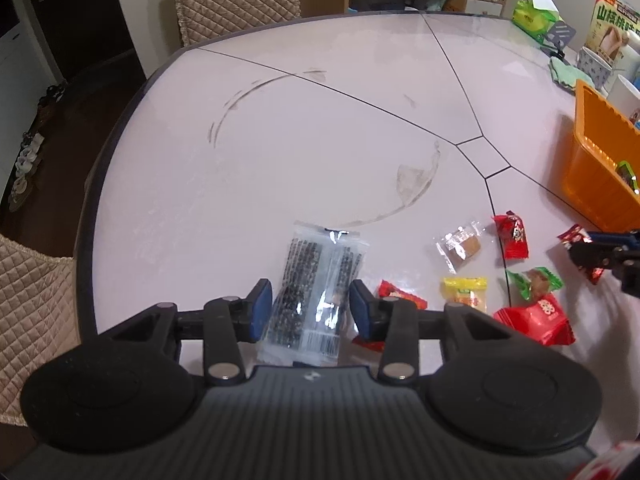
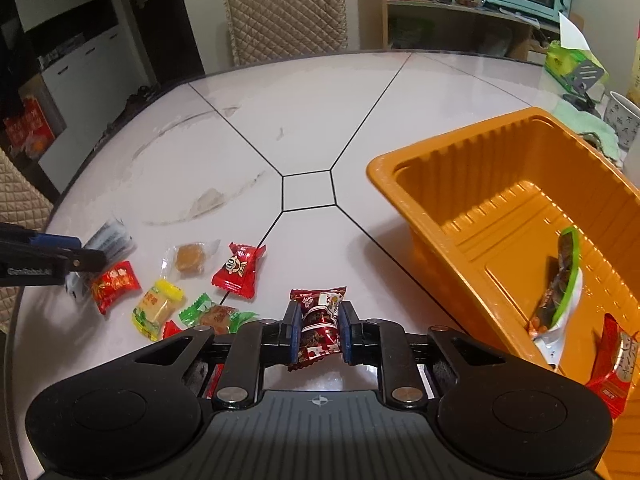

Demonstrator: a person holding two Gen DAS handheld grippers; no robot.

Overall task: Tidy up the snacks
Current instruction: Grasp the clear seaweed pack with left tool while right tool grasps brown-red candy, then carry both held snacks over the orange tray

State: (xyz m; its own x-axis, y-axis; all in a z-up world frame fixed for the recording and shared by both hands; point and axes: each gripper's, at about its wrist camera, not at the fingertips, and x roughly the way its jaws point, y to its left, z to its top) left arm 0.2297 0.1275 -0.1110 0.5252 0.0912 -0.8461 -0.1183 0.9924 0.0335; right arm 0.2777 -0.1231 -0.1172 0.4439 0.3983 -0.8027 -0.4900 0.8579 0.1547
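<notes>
Left wrist view, gripper: the left gripper [image 1: 311, 307] straddles a long clear plastic packet of dark seeds [image 1: 316, 292] lying on the pale tiled table [image 1: 280, 140]; its blue pads stand just beside the packet's edges, and whether they press it cannot be told.
Left wrist view, loose snacks: a clear-wrapped brown cube [image 1: 460, 245], a red sweet with a cartoon face [image 1: 513, 237], a yellow wrapped cake [image 1: 466, 293], a green-wrapped sweet [image 1: 534, 282] and a flat red packet [image 1: 536, 320] lie on the table.
Left wrist view, writing: a tall printed box [image 1: 612, 24] at the far right carries large Chinese characters, cut off by the frame.
Right wrist view, gripper: the right gripper [image 2: 320, 330] is closed tight on a dark red foil sweet [image 2: 318, 324], just beside the ribbed orange plastic tray [image 2: 472, 200].
Right wrist view, tray: a green-edged snack bag [image 2: 558, 284] and a red packet [image 2: 612, 360] are already inside.
Right wrist view, writing: "GenRobot.AI" shows faintly on the other gripper's arm.
Progress: early, I judge; two stowed, about eight left.
</notes>
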